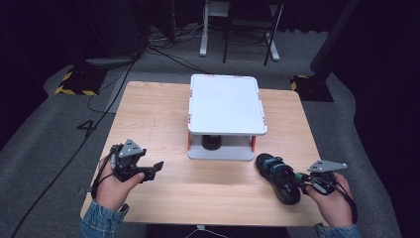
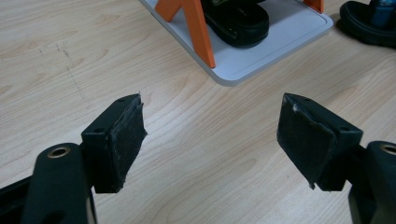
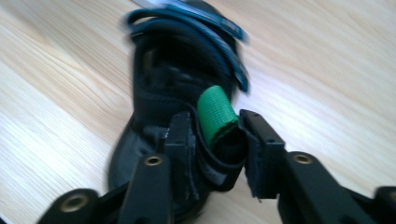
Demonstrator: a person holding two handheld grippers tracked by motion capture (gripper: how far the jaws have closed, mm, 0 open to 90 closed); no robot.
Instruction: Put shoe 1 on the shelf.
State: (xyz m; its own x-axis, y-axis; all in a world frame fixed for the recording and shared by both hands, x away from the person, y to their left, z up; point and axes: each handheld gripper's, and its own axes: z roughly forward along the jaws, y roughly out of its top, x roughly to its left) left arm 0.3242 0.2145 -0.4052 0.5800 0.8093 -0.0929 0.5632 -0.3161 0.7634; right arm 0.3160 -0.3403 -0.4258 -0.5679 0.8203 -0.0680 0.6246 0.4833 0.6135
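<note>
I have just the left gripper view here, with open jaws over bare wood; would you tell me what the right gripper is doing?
Observer: The right gripper is clamped on the heel strap of a black sandal, right at its green loop.
Operator: Thank you. Where does that sandal lie?
Observer: On the table, just off the near right corner of the white rack.
Operator: I see a dark shoe under the rack; is anything on top?
Observer: No, the rack's top shelf is bare in the high view; the other sandal sits on the lower shelf.
</note>
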